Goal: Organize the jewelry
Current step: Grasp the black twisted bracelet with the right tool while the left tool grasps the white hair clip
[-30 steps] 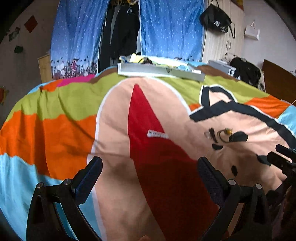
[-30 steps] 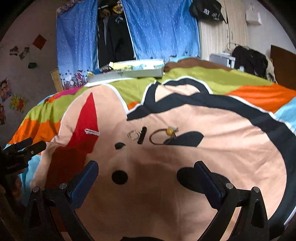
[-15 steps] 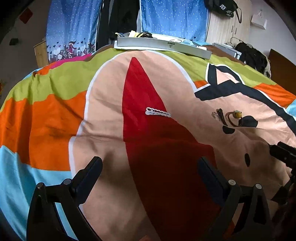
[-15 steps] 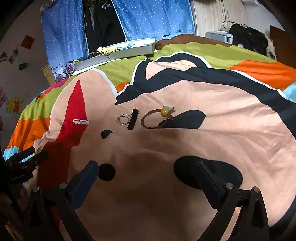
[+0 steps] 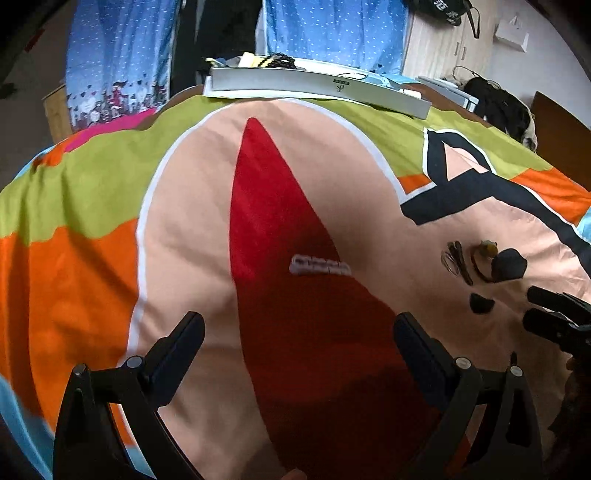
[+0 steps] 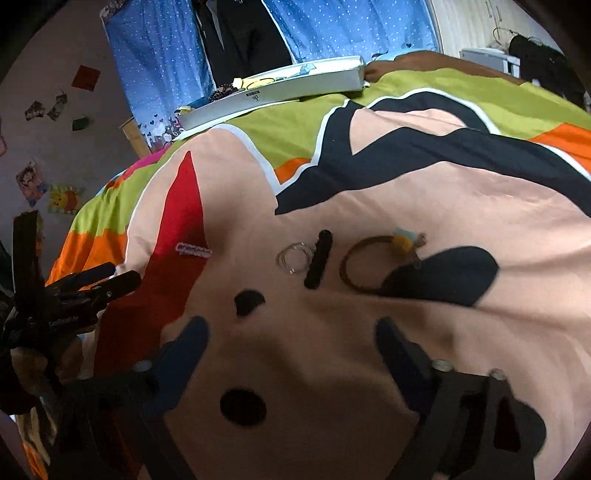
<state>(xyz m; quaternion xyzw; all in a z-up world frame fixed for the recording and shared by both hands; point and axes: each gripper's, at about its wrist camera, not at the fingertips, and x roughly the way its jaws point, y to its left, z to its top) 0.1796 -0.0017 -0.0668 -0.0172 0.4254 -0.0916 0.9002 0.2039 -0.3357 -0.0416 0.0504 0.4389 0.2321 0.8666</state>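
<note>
Facing silver clip (image 5: 320, 265) on bed (image 5: 184, 206), left gripper (image 5: 299, 343) spread wide, empty. Clip straight ahead of it, long axis crosswise to fingers. Right gripper (image 6: 291, 350) also spread, empty; well right of clip, nearer wire rings (image 6: 294, 257). Left arm nearer clip.

1. Bedspread (image 6: 424, 332): peach field with a red wedge, black shapes, and green, orange, pink and light blue bands.
2. Curtains (image 5: 332, 33): blue with white dots.
3. Tray (image 5: 317, 86): pale grey.
4. Hair clip (image 5: 319, 266): white.
5. Cord bracelet (image 6: 354, 273): brown, with a yellow bead.
6. Rings (image 6: 293, 256): silver.
</note>
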